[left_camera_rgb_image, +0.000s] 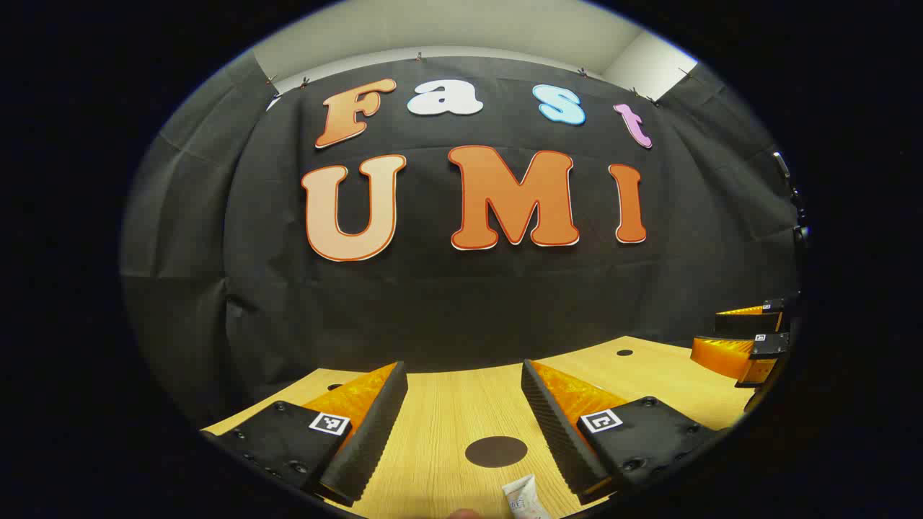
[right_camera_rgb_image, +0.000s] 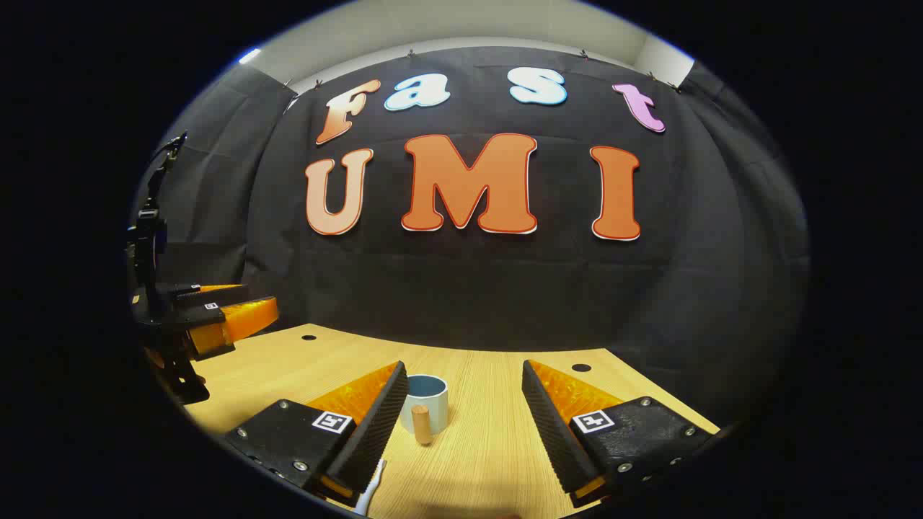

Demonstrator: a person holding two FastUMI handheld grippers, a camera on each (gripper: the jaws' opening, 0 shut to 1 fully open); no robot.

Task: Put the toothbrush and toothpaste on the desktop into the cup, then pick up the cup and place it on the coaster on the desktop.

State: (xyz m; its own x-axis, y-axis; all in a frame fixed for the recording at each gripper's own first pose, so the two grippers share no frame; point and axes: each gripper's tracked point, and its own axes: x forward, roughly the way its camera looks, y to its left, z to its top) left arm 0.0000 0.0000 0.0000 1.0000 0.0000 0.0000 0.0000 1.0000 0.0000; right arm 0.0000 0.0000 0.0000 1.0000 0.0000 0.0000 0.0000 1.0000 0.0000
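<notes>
Both grippers, left [left_camera_rgb_image: 461,404] and right [right_camera_rgb_image: 461,404], hover with jaws apart, gripping nothing; toothpaste tube's [left_camera_rgb_image: 525,499] print is unreadable; cup [right_camera_rgb_image: 426,402] stands on the surface [right_camera_rgb_image: 490,447].

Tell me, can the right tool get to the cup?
Probably yes. The right tool is open above the desk, and the cup stands just ahead by its left finger, with only its wooden handle facing it.

Two wedge-shaped fingers on the left claw [left_camera_rgb_image: 465,414], ribbed along the inner faces, ridged translucent backing behind. Flat dark mounting plates at the base of each, studded with round screws, small square black-and-white marker atop each plate. Same build on the right claw [right_camera_rgb_image: 461,418]: ribbed wedges, screwed plates, square markers.
</notes>
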